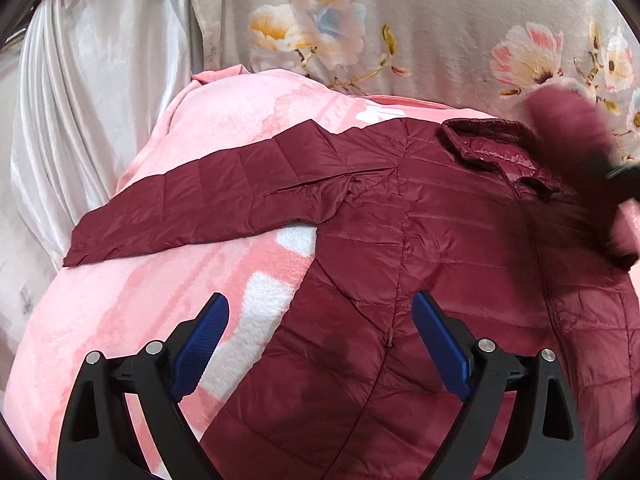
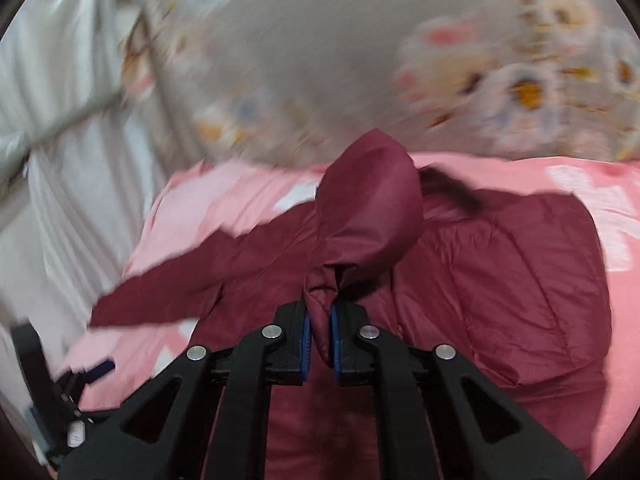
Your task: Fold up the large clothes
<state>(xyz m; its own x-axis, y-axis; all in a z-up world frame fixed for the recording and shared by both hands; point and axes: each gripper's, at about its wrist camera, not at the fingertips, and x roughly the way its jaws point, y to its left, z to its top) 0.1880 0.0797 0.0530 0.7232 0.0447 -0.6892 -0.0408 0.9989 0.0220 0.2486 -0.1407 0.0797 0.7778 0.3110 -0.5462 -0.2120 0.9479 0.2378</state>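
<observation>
Left wrist view: a pink fleece blanket covers the bed, and the maroon quilted jacket lies spread across it, the landmark for everything else. Behind the jacket hangs a grey floral curtain, and to its far left a pale satin drape. One sleeve stretches flat out from the jacket's body toward the drape, and the collar stands crumpled at the jacket's far edge. The left gripper hovers over the jacket's near side with its jaws spread wide and nothing between them. In the right wrist view the right gripper has its jaws nearly closed, pinching a bunched end of the other sleeve, lifted above the jacket's body. The likely trouble: the slick fabric is held only by a thin pinch, so a fast swing could pull it free, or drag the whole jacket across the fleece and spoil the layout. The blurred cloth at the right of the left view suggests the hands are near each other, so they could clash. Bare blanket remains in front of the jacket and beside the flat sleeve, but the blanket's left edge falls away beyond that cuff.
</observation>
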